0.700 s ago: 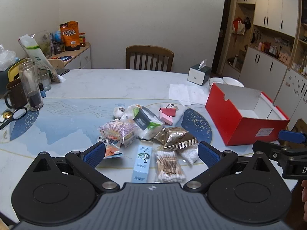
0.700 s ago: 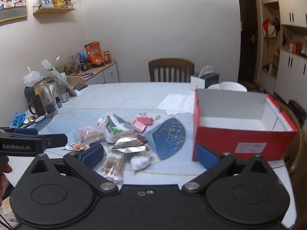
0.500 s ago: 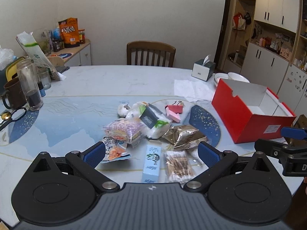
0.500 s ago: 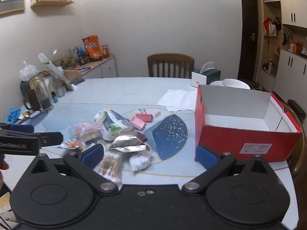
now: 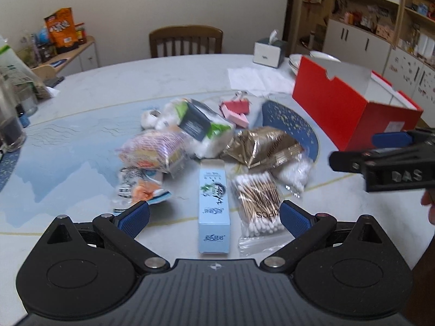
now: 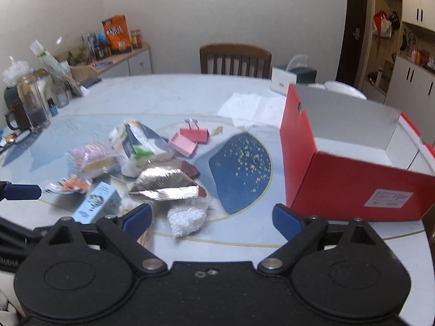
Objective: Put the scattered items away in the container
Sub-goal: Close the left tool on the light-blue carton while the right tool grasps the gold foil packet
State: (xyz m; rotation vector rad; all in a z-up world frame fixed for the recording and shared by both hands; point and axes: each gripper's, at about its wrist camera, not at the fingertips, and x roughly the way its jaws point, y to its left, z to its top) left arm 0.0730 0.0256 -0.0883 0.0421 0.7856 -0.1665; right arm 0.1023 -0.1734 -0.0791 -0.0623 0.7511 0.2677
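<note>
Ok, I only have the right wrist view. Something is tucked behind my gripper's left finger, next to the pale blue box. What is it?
Observer: A clear bag of cotton swabs, lying flat on the table right beside the pale blue box, on the side toward the red container.
Operator: And is the left gripper holding anything? I can only see one blue tip.
Observer: No. The left gripper is open and empty; in its own view the box and the swab bag sit framed between its fingers.
</note>
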